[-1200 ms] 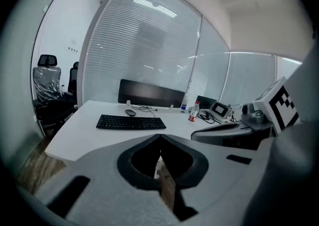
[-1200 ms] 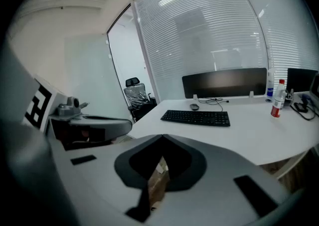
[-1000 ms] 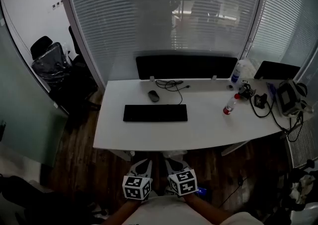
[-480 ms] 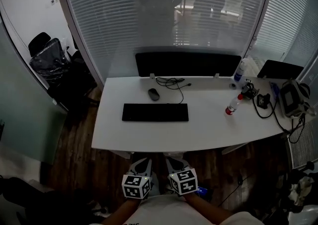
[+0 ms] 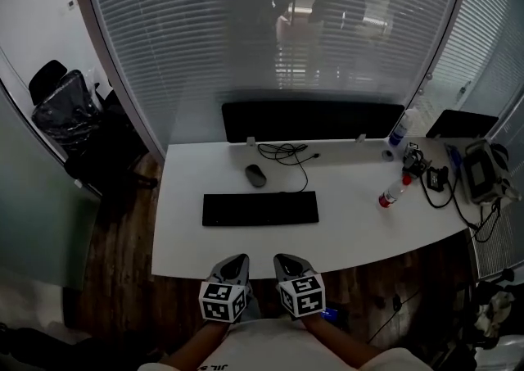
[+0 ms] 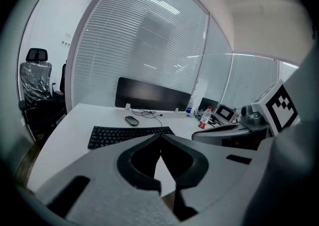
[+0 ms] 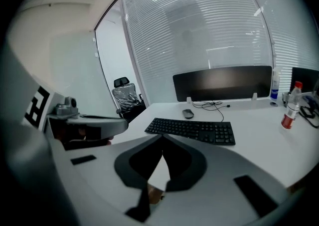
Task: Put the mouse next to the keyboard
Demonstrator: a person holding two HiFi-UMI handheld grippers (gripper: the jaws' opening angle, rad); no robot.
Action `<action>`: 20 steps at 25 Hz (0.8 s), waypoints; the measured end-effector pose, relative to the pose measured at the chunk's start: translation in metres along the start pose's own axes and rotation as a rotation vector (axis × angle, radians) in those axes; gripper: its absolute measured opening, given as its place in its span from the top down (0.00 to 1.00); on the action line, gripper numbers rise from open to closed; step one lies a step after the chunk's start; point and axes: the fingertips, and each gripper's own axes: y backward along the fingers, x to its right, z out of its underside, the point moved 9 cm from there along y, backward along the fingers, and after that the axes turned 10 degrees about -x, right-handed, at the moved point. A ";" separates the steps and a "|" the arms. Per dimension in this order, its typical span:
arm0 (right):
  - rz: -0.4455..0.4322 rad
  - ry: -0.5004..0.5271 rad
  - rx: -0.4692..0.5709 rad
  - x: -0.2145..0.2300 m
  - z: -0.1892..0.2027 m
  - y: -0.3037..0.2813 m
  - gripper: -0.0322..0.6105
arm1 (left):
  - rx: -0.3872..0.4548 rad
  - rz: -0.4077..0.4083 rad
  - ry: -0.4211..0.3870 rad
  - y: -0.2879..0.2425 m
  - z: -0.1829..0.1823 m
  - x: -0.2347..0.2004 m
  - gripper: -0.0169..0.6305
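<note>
Since a second ago the white desk has been approached, so that the left gripper and right gripper are now held side by side at its near edge. The jaws of each are pressed together on nothing. The mouse is seen lying just beyond the far edge of the black keyboard, apart from it, beside a coiled cable.

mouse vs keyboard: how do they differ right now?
Shape: the keyboard is a long flat rectangle; the mouse is a small rounded oval.
Position: the keyboard lies nearer the person; the mouse sits behind it, apart.
Shared: both dark, both on the white table.
</note>
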 end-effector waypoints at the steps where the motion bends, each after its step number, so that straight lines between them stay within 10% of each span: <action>1: 0.007 -0.004 0.005 0.000 -0.010 -0.007 0.94 | 0.003 0.005 -0.007 -0.004 -0.010 -0.010 0.97; 20: 0.076 -0.034 -0.001 0.024 -0.082 -0.065 0.94 | -0.026 0.084 -0.026 -0.066 -0.074 -0.067 0.97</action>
